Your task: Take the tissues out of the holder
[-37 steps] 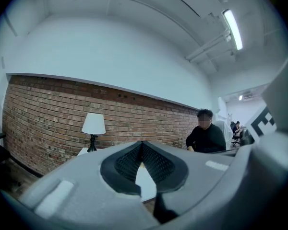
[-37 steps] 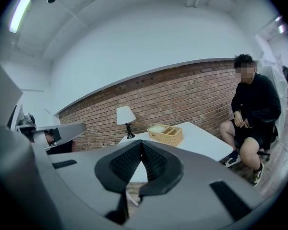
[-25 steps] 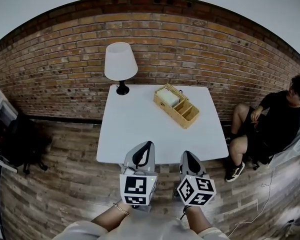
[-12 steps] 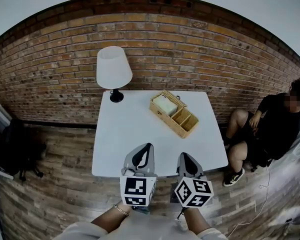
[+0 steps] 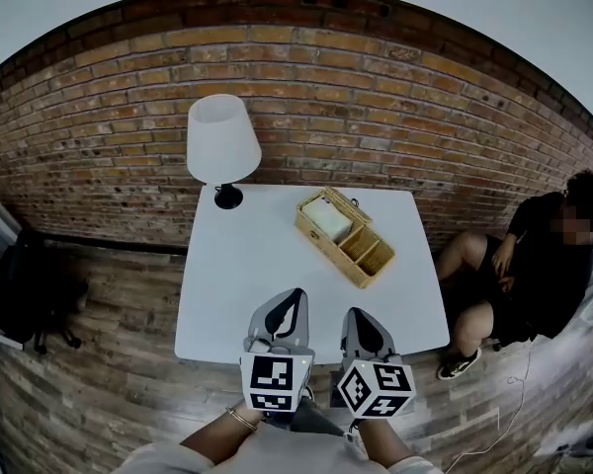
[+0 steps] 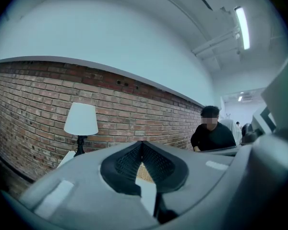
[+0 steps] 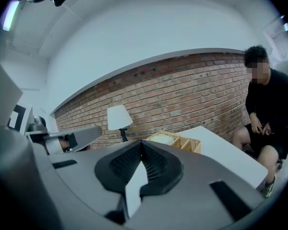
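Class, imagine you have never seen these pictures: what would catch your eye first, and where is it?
A white table stands before a brick wall, with a lamp at its far left corner and a wicker holder with tissues toward its far right. The left claw and right claw are shut and empty at the table's near edge. A person sits at the right.

Left gripper [image 6: 142,143] jaws together, seemingly empty
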